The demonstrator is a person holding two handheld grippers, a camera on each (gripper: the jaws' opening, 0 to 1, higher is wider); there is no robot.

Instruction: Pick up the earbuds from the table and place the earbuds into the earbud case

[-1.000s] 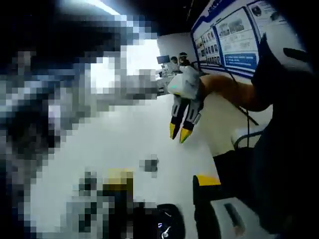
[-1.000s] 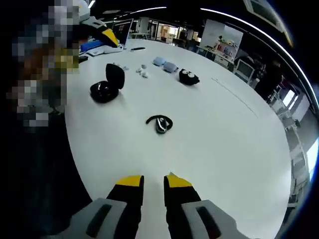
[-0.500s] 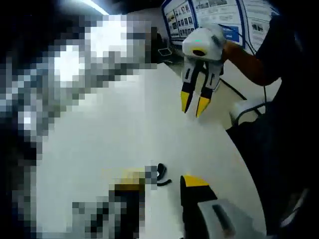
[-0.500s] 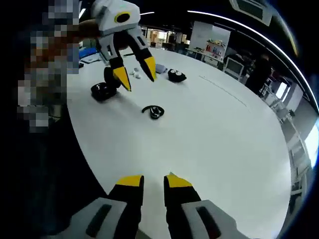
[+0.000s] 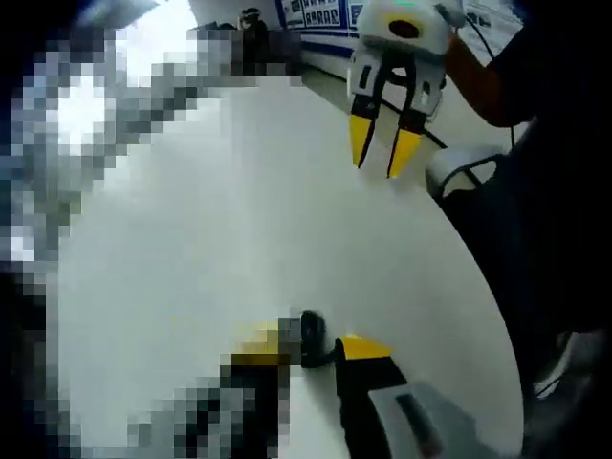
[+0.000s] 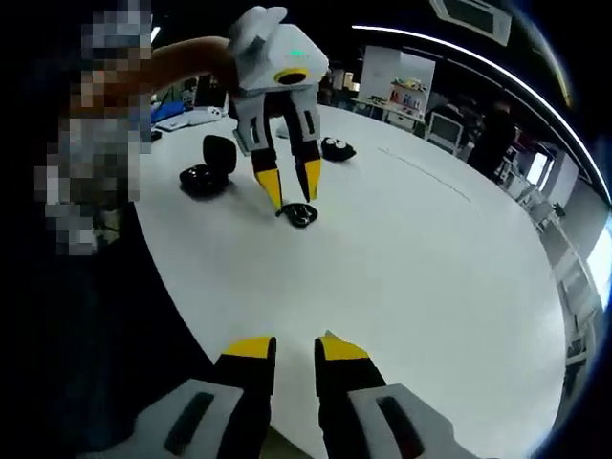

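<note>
- Black earbud [image 6: 298, 214] lies on the white table [image 6: 430, 287], out in the open part of the top, between the case and your right gripper.
- Your left gripper [image 6: 291, 189] is down over it: jaws parted, yellow tips either side of the earbud, not clamped. Whether a tip touches it, can't tell from the right gripper view.
- Left gripper view confirms it: earbud [image 5: 314, 338] sits in the gap between the left gripper's [image 5: 308, 350] own tips. One jaw is partly under mosaic there, so contact stays unclear.
- Earbud case [image 6: 207, 168] is black, lid up, on the table beside the left gripper, near the table edge. The left gripper view doesn't have it.
- Your right gripper [image 6: 295, 350] hangs over the near edge of the table, well apart from the earbud. Jaws nearly together with a narrow gap, nothing between them.
- Left gripper view shows that right gripper [image 5: 384, 151] from the front, raised above the far table edge, yellow tips spread a little, empty.
- Right gripper view also gives a second dark rounded object [image 6: 334, 148] past the left gripper, plus small pale items further back, too small to tell.
- Table [image 5: 239, 220] top is plain white, with a curved edge.
- Room: wall with blue-framed posters [image 5: 316, 13] in the left gripper view; desks, shelves and ceiling strip lights in the right gripper view.
</note>
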